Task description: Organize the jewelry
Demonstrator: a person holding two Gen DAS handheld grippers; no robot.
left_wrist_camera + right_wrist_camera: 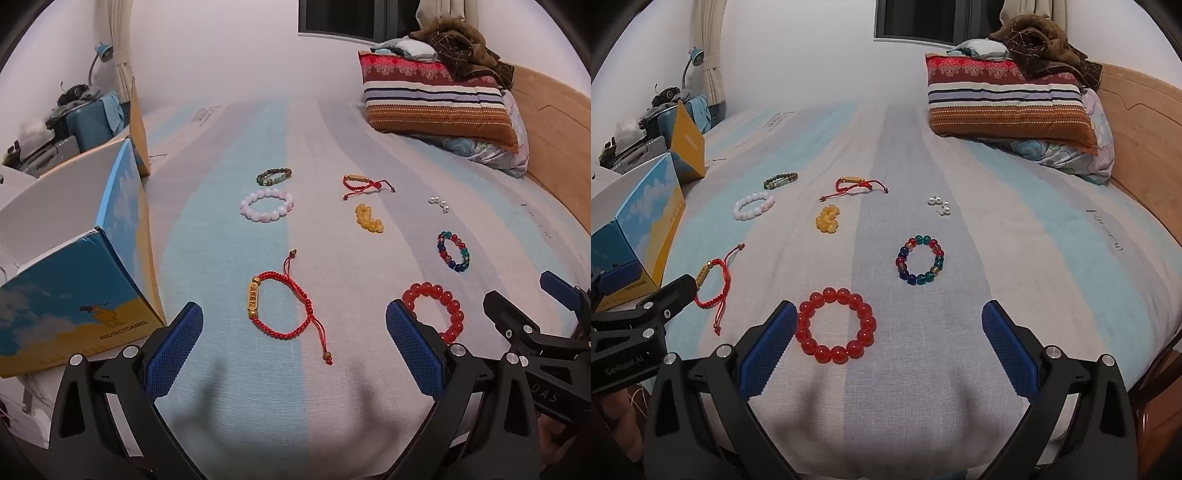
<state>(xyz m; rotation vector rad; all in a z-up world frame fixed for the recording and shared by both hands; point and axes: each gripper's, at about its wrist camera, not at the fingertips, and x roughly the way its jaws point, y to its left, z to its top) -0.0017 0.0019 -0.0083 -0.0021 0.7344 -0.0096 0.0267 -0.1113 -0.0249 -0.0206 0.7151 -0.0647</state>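
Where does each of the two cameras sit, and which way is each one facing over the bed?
Left wrist: sits on the left gripper, low over the bed's near edge, facing the pillow; its open blue fingers frame the red cord bracelet; the right gripper shows at right.
Right wrist: sits on the right gripper, facing the same way; its open fingers frame the red bead bracelet; the left gripper shows at left.
Shared: both bracelets, the multicolour bracelet, the blue box.
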